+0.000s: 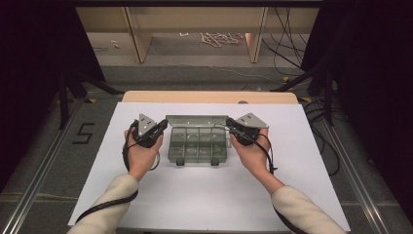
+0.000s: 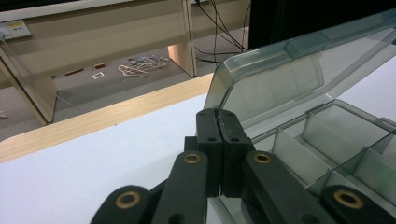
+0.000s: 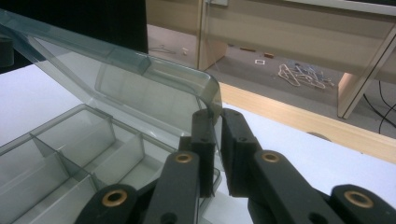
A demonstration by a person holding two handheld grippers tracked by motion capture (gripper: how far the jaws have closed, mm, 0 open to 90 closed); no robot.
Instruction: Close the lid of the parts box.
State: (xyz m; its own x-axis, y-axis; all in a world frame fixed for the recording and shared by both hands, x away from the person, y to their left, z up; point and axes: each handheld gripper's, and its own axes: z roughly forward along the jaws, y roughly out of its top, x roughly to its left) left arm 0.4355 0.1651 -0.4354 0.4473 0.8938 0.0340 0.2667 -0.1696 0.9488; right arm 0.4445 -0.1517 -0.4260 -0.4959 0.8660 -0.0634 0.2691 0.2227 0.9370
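A clear grey compartment box (image 1: 197, 145) lies in the middle of the white sheet, its lid (image 1: 196, 120) standing open at the back. My left gripper (image 1: 164, 126) is at the box's left end. In the left gripper view its jaws (image 2: 218, 116) are pressed together, and the edge of the lid (image 2: 289, 79) runs down into the seam. My right gripper (image 1: 229, 125) is at the right end. Its jaws (image 3: 217, 116) pinch the thin plastic edge below the corner of the lid (image 3: 116, 79). The empty compartments (image 3: 70, 154) lie beside them.
The white sheet (image 1: 204, 195) covers a wooden table whose far edge (image 1: 209, 96) shows beyond the box. Past it, the floor holds a tangle of rope (image 1: 219, 38) and cables between desk legs. Black stand legs (image 1: 73, 87) flank the table.
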